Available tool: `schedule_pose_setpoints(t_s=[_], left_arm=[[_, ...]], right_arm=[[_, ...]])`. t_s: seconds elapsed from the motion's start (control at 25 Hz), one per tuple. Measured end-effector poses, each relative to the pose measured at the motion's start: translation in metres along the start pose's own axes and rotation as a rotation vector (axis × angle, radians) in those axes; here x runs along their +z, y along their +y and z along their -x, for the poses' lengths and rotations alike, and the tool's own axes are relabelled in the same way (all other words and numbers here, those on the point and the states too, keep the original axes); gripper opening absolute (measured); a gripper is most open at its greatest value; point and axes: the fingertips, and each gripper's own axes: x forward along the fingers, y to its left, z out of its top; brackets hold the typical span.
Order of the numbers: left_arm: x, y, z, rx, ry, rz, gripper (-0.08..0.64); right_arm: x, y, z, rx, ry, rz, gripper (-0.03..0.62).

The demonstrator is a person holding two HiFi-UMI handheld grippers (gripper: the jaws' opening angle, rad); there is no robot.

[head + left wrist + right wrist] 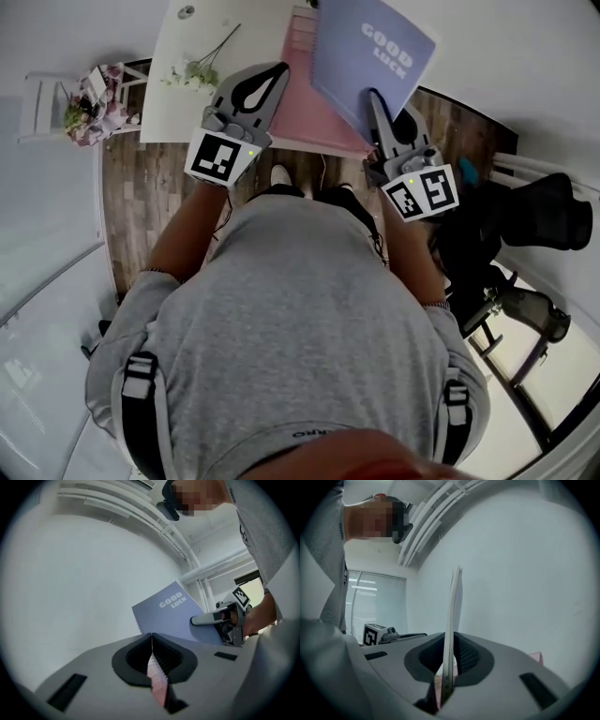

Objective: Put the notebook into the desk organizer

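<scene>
The left gripper (274,77) is clenched on nothing, its jaws pressed together above the near edge of the white table (248,33) and a pink object (314,108). To its right, the right gripper (377,101) grasps the blue-grey notebook (370,47) by its lower edge. The notebook is raised over the pink object with its "GOOD LUCK" cover showing.

Both forearms reach out from the torso, the left arm (183,234) on the left and the right arm (412,258) on the right, each carrying a tool. The left tool (278,75) points far and rightward, its jaws pressed together with nothing between them. The right tool (375,101) points far, its jaws clamped on the near edge of the raised notebook (370,47).
</scene>
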Motion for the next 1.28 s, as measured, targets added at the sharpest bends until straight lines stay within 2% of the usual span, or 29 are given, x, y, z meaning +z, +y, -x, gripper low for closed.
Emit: schedule_pose_setpoints(t_s=[0.4, 0.84, 1.12, 1.28], left_arm=[[-0.005, -0.008, -0.013, -0.052, 0.001, 0.012, 0.021], [-0.012, -0.017, -0.016, -0.072, 0.02, 0.001, 0.021], [-0.016, -0.02, -0.02, -0.079, 0.033, -0.003, 0.02], [-0.016, -0.021, -0.023, -0.082, 0.026, -0.007, 0.019]], right_arm=[[-0.021, -0.011, -0.002, 0.018, 0.048, -0.231, 0.038], [-0.042, -0.024, -0.007, 0.041, 0.127, -0.405, 0.038], [-0.06, -0.031, -0.014, 0.047, 0.187, -0.555, 0.038], [-0.064, -0.032, -0.021, 0.06, 0.232, -0.588, 0.038]])
